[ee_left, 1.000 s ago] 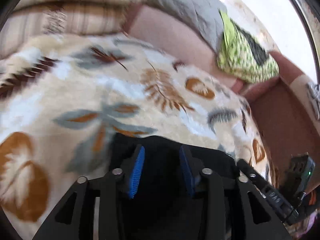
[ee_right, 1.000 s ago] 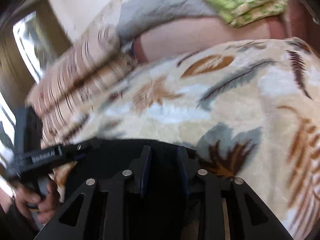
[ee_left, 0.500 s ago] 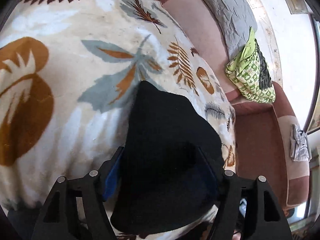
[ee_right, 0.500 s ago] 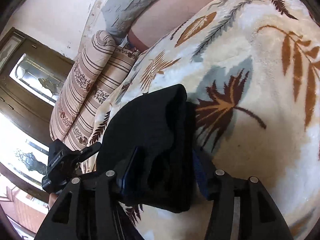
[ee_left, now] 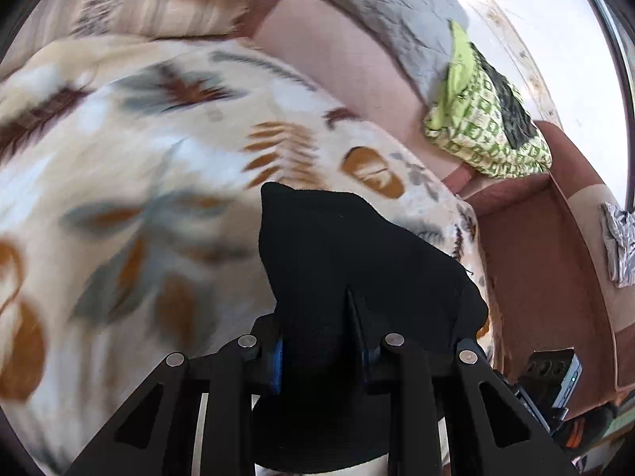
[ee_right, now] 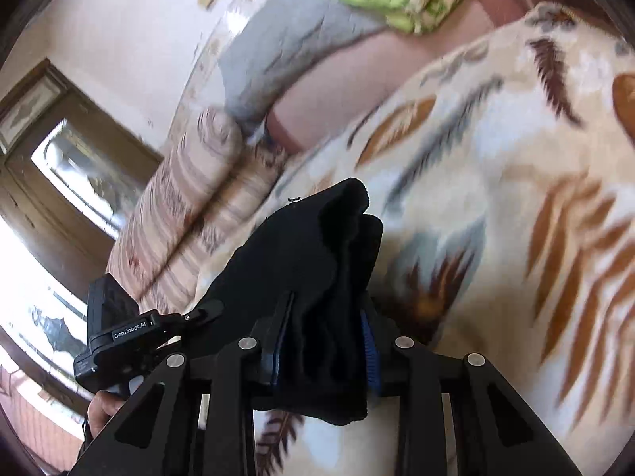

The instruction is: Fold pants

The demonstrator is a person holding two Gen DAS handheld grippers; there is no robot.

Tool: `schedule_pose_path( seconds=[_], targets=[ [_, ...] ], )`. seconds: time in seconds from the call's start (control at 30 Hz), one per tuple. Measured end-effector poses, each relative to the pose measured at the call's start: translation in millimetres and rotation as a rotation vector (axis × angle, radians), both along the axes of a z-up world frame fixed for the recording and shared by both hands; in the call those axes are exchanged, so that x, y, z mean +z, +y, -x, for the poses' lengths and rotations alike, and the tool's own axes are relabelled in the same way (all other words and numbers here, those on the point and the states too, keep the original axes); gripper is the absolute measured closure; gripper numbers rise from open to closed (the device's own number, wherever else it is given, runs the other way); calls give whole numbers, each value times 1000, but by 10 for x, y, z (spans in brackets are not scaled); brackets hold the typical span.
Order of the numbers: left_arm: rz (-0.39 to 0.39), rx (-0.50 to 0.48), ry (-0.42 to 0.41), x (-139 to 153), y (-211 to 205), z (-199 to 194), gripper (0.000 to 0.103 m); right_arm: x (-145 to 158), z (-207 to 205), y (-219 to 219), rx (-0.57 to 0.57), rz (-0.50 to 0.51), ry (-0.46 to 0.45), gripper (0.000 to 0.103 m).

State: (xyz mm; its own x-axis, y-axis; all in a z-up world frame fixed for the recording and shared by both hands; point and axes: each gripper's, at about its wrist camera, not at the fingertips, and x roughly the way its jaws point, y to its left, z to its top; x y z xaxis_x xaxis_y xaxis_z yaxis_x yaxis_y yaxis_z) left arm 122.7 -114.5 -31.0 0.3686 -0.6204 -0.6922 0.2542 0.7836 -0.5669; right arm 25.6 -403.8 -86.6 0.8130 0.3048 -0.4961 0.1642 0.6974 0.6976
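Observation:
The black pants (ee_left: 357,261) are bunched and lifted off a leaf-print blanket (ee_left: 139,166). My left gripper (ee_left: 321,341) is shut on one end of the black cloth, which drapes over both fingers. In the right wrist view my right gripper (ee_right: 325,341) is shut on several folded layers of the same pants (ee_right: 309,250), held above the blanket (ee_right: 496,198). The left gripper's body (ee_right: 119,337) shows at the lower left of that view, level with mine. The blue pads are mostly hidden by cloth.
A pink sofa back (ee_left: 337,51) with a grey quilt (ee_left: 397,20) and a green patterned cushion (ee_left: 488,127) runs behind the blanket. A striped bolster (ee_right: 190,206) lies at the left end. The sofa's brown arm (ee_left: 555,258) holds a grey cloth (ee_left: 619,246).
Both grippers were open around the pants half a second ago; now both have shut on the cloth and lifted it. The views have tilted up toward the sofa back.

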Motion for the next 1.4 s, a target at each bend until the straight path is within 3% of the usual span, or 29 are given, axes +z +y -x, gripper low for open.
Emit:
schedule_pose_path(
  seconds=[0.17,0.23,0.27,0.33,0.37,0.43,0.5,0.57,0.63,0.67,0.7,0.73,0.77,0.8,1.0,1.03,1.1,1.13,1.2,1.27,1.3,1.37,1.4],
  targets=[
    [-24,-64,0,-465,-516,-410,77,-141,-244,-469,-46,-20,42,73],
    [-42,-82,25,-723,-654,-547,68,-345,-318,-612,-58,-40,124,71],
    [-15,-62,48,-814,-654,-614,60,-494,-337,-682,-68,-83,176,69],
    [12,-69,49,-827,-668,-676,57,-588,-297,-775,-103,-171,163,70],
    [5,-74,46,-817,-676,-711,57,-543,-273,-776,-105,-165,156,69],
    [10,-58,18,-745,-623,-730,58,-423,-193,-742,-126,-106,157,67],
    [-2,21,-81,-562,-506,-690,62,-202,-53,-686,-158,-4,109,64],
    [22,79,-215,-346,-426,-652,64,149,59,-466,-150,272,24,64],
    [59,24,-254,-280,-559,-686,69,310,33,-187,-90,458,-19,74],
    [57,-30,-240,-322,-705,-729,75,299,-23,-76,-40,477,-11,79],
    [46,-74,-212,-408,-832,-769,76,195,-123,21,12,486,54,89],
    [21,-121,-162,-531,-960,-820,76,90,-198,50,26,499,133,94],
    [-44,-153,-104,-709,-1093,-878,77,-155,-305,58,50,488,279,94],
    [-117,-137,-102,-823,-1154,-911,76,-198,-312,34,52,459,282,94],
    [-67,-112,-84,-899,-1067,-1020,76,-56,-267,-139,30,333,160,94],
    [-68,-110,-87,-896,-1089,-1025,76,77,-247,-162,-20,382,100,87],
    [-83,-108,-104,-919,-1121,-1012,76,337,-302,-102,-100,551,-15,86],
    [-96,-108,-115,-943,-1165,-1034,76,362,-371,-81,-113,585,-26,85],
    [-112,-114,-132,-782,-1061,-819,76,276,-671,-47,-83,584,12,85],
    [-113,-122,-136,-741,-1035,-775,76,-132,-1046,-56,-19,578,231,86],
    [-121,-119,-140,-742,-1044,-765,76,-268,-1093,-82,-7,562,269,85],
    [-130,-119,-168,-709,-1066,-716,71,-234,-1057,-140,-25,521,230,86],
    [-127,-127,-180,-705,-1088,-691,59,-226,-1041,-154,-25,510,229,85]
  ],
)
